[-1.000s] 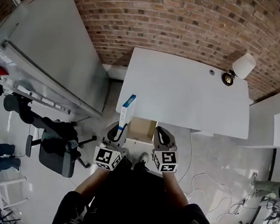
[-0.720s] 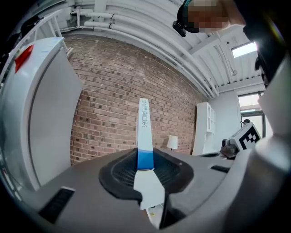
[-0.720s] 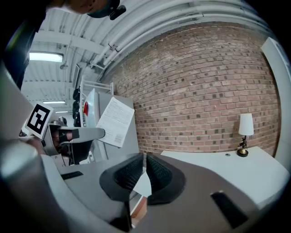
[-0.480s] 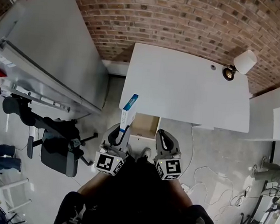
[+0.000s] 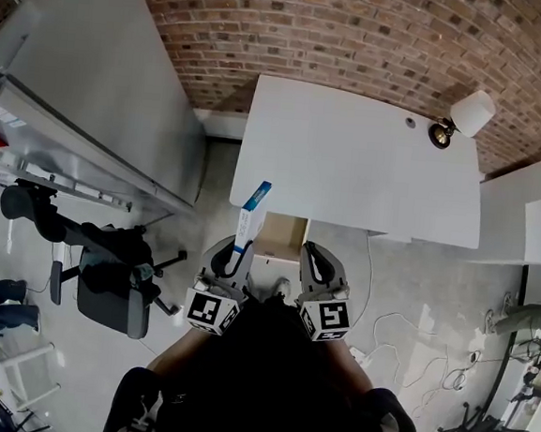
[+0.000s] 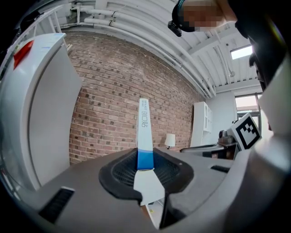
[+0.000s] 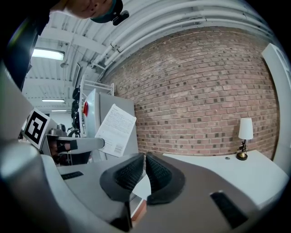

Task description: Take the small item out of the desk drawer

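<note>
Clamping the small item, a slim white-and-blue box (image 6: 144, 136), upright between the pads of the left gripper (image 6: 146, 175), held it above and just left of the open desk drawer (image 5: 283, 235), clear of the wood. Held the right gripper (image 7: 145, 175) alongside, jaws all but together on nothing. Judged the taking-out as good as done. Called next, probably, for a set-down on the bare white desk (image 5: 359, 171), well apart from the lamp (image 5: 462, 119): laid flat before loosening the pads, being likely to topple on its thin edge. Possibly then a push from the free right gripper to close the drawer.
</note>
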